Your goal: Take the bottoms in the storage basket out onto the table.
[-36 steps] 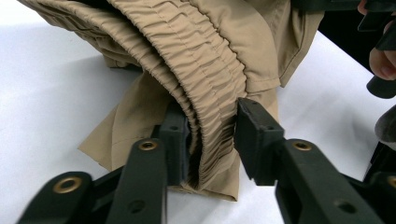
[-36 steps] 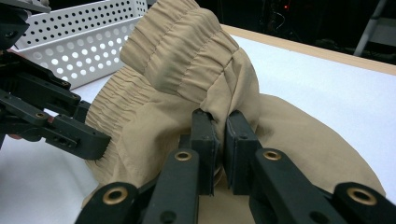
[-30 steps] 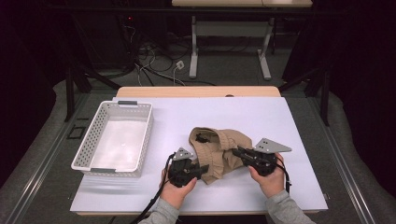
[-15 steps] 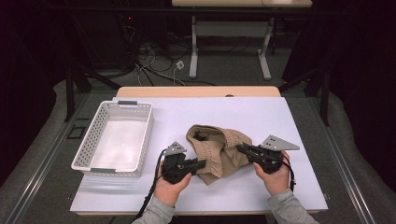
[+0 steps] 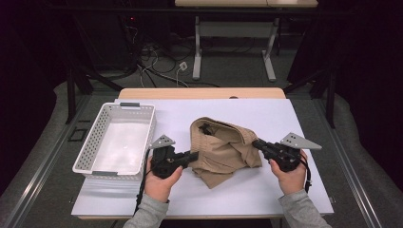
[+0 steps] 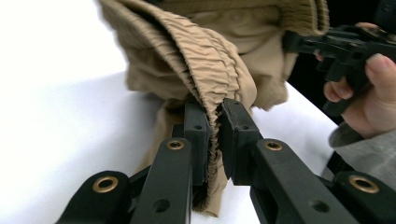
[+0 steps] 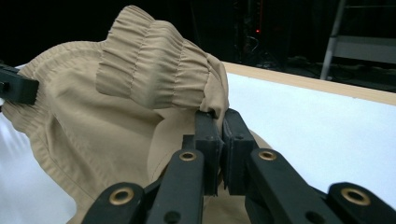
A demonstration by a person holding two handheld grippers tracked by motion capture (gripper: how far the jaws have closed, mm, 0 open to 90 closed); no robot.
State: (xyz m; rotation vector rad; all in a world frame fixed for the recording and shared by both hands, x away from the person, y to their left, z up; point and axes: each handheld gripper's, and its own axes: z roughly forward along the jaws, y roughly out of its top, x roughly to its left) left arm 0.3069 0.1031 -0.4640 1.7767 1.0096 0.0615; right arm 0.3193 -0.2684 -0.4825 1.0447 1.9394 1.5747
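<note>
Tan elasticated cotton shorts (image 5: 223, 149) slung between 2 grippers, waistband running left-right. Left gripper (image 5: 194, 155) and right gripper (image 5: 255, 142) each pinching one waistband end.

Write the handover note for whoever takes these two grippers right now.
Left gripper: shut on the elastic waistband of the tan shorts, its jaws just closed onto the fabric.
Right gripper: shut on the waistband at the opposite side.
The shorts are crumpled at mid-table, waistband end lifted between the grippers, the rest lying on the white table cover. The white basket stands to their left with nothing in it.
Done: both grips taken.
Left: probably spread or fold the shorts, perhaps then put them in the basket.
</note>
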